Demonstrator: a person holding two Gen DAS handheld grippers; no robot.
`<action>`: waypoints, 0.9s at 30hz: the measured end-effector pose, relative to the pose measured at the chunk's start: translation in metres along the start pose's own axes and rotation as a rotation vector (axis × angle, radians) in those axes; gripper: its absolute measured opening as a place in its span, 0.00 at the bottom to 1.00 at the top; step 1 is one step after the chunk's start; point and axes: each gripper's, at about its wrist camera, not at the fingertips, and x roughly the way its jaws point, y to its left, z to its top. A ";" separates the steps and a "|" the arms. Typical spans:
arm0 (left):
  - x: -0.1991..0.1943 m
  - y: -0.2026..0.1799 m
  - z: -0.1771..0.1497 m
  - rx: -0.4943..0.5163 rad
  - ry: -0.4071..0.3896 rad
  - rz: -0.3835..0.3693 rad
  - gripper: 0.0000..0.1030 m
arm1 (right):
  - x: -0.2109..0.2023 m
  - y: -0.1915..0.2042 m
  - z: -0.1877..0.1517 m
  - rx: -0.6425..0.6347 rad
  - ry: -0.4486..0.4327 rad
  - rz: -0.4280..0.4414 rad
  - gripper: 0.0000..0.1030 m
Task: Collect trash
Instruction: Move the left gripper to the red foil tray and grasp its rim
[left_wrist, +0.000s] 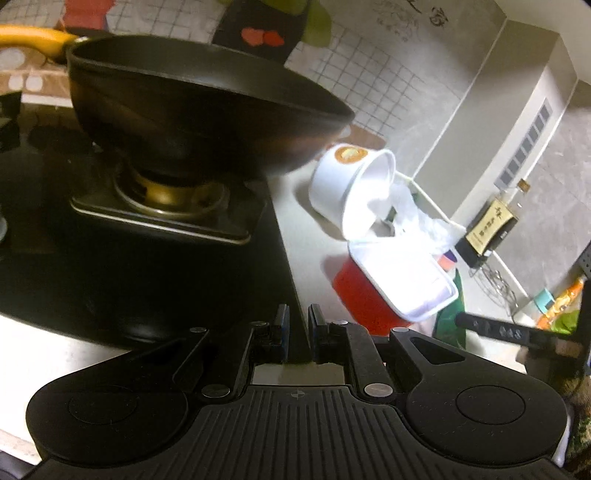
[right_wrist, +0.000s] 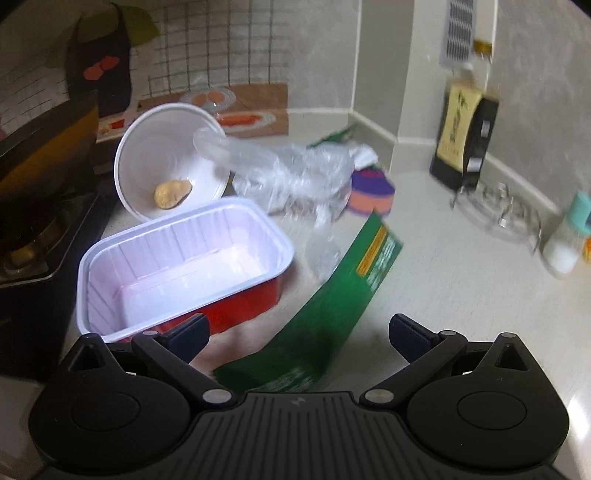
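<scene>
From my left wrist view, the left gripper (left_wrist: 298, 319) is closed on nothing, beside the black wok (left_wrist: 192, 107); the trash sits right on the counter (left_wrist: 295, 218). From my right wrist view, the right gripper (right_wrist: 299, 332) stands open over a green packet (right_wrist: 332, 314), beside the red tray (right_wrist: 177, 266), tipped white bowl (right_wrist: 166, 158) and crumpled plastic (right_wrist: 295, 177).

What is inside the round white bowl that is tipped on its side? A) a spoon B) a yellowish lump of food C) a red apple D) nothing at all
B: in the right wrist view, the tipped white bowl has one yellowish-brown lump of food resting on its inner wall, and nothing else shows inside it.
</scene>
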 end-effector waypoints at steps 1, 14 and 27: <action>-0.001 -0.002 0.000 -0.007 0.001 0.020 0.13 | 0.000 -0.005 -0.001 -0.009 0.006 0.025 1.00; -0.022 -0.097 0.016 0.092 -0.002 0.076 0.13 | -0.025 -0.084 0.016 0.139 -0.057 0.087 1.00; 0.106 -0.105 0.055 0.071 0.121 0.158 0.19 | -0.023 -0.100 0.031 0.091 -0.177 0.000 1.00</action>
